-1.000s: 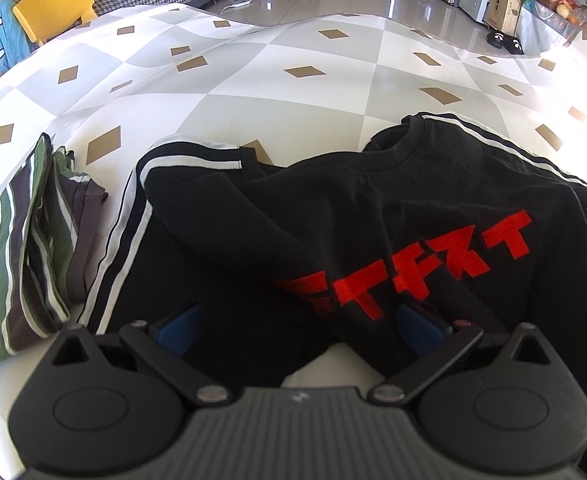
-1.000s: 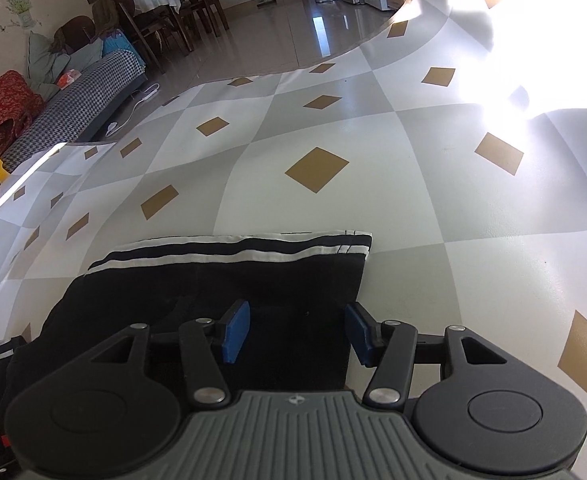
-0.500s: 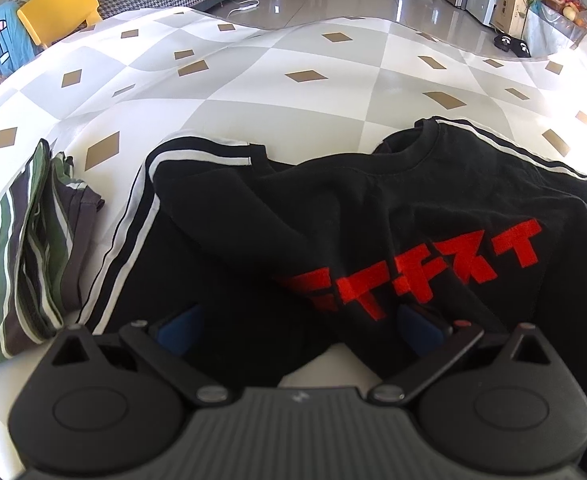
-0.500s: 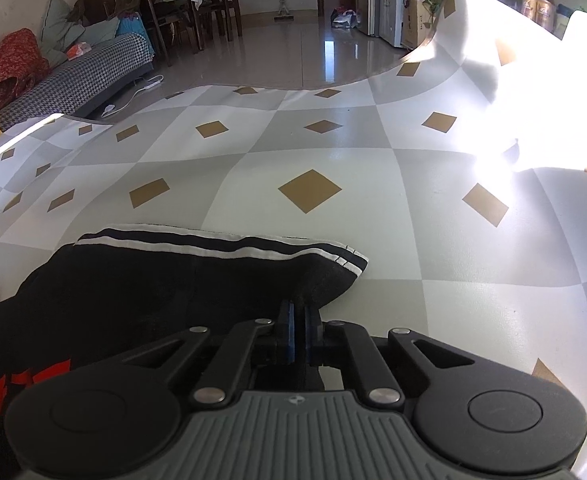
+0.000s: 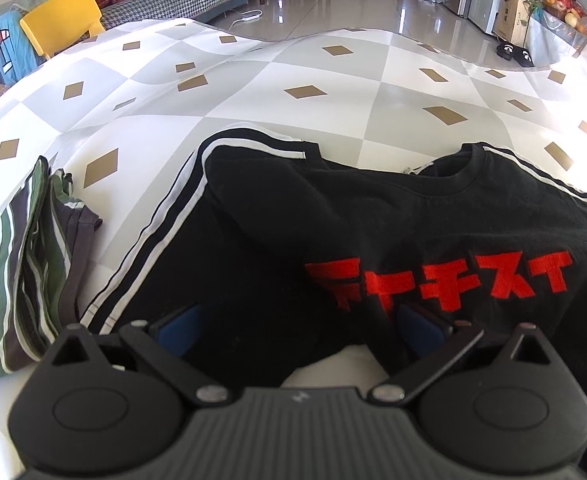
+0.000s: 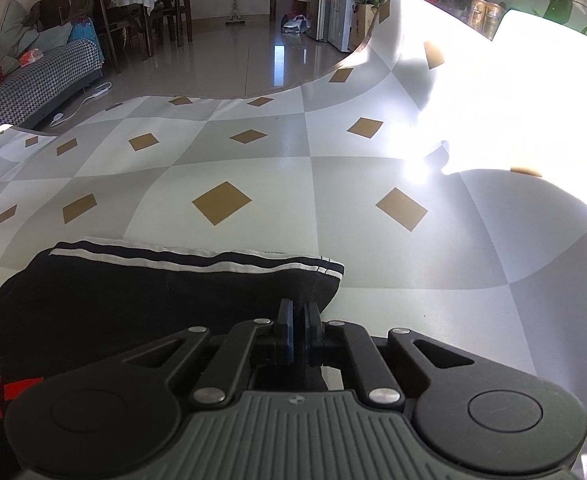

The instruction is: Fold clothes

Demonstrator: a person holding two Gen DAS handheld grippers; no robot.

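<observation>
Pinching the black shirt's right sleeve between closed pads, the right gripper readies a fold inward, while the left gripper hovers open over the hem on the checked bench, beside a striped garment.

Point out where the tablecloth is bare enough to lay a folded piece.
Bare tablecloth runs beyond the black shirt to the far edge, and right of its striped sleeve in the right wrist view. It is crowded at near left: the striped garment lies close beside the shirt.
</observation>
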